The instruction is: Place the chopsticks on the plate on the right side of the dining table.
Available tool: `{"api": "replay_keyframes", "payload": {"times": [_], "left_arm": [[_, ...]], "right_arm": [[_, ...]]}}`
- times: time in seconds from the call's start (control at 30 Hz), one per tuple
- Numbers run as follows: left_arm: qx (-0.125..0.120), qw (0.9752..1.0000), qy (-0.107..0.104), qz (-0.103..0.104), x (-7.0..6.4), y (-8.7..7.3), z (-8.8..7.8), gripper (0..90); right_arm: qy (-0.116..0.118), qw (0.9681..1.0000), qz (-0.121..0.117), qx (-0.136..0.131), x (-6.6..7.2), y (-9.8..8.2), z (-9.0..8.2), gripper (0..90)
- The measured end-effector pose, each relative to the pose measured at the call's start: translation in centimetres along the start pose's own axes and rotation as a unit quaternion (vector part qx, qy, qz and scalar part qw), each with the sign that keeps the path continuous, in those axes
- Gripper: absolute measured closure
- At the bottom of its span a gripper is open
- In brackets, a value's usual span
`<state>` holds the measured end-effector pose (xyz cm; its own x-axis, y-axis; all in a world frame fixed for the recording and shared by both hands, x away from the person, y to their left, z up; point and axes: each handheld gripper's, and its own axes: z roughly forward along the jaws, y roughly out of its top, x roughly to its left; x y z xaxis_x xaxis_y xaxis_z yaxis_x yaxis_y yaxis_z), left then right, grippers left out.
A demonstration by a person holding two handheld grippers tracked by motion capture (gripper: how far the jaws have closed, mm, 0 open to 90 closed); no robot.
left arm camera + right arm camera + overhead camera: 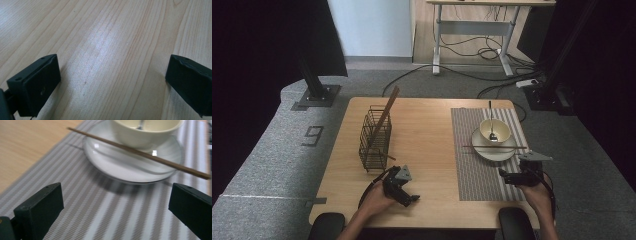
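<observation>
A cream bowl [495, 131] with a spoon [491, 127] in it stands on a white plate [493, 151] on a striped placemat [479, 170]. One brown chopstick [494, 147] lies across the plate's front rim; the same chopstick [140, 152] crosses the plate [130, 162] in the right gripper view. My right gripper [507, 177] is open, low over the mat just in front of the plate. A dark wire basket [375, 138] at the left holds another chopstick [385, 116] leaning upright. My left gripper [408, 199] is open over bare wood [107, 50] in front of the basket.
The wooden table [427, 125] has bare room between basket and mat. Beyond it are grey carpet, loose cables [472, 70], a power strip [527, 83], a desk frame [472, 30] and black stands [314, 85] at both sides.
</observation>
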<state>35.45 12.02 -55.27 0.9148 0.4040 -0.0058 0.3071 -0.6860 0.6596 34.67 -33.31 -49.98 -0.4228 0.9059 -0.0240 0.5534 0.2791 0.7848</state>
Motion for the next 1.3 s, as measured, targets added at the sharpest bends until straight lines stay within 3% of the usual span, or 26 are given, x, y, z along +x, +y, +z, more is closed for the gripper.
{"api": "replay_keyframes", "payload": {"times": [0.1, 0.3, 0.57, 0.83, 1.3], "left_arm": [[0.001, 1.0, 0.002, -0.001, 0.0, 0.0, 0.0, 0.0], [-0.001, 1.0, 0.005, -0.005, -0.1, 0.0, 0.0, 0.0], [-0.002, 0.9999, 0.007, -0.008, -0.2, -0.1, -0.1, 0.3], [-0.001, 0.9999, 0.007, -0.008, -0.5, -0.3, -0.3, 0.2], [-0.002, 0.9999, 0.007, -0.007, -0.9, -0.6, -0.5, 0.1]], "right_arm": [[0.025, 0.9996, -0.008, 0.004, 1.3, 0.3, -0.5, 0.0], [0.051, 0.9979, -0.04, 0.009, 3.9, 1.7, -1.1, 0.0], [0.087, 0.9944, -0.06, 0.006, 6.7, 4.5, -0.5, 0.0], [0.123, 0.9865, -0.108, 0.007, 9.5, 7.4, 0.7, 0.0], [0.171, 0.9734, -0.152, 0.013, 14.3, 11.3, 2.7, 0.0]]}}
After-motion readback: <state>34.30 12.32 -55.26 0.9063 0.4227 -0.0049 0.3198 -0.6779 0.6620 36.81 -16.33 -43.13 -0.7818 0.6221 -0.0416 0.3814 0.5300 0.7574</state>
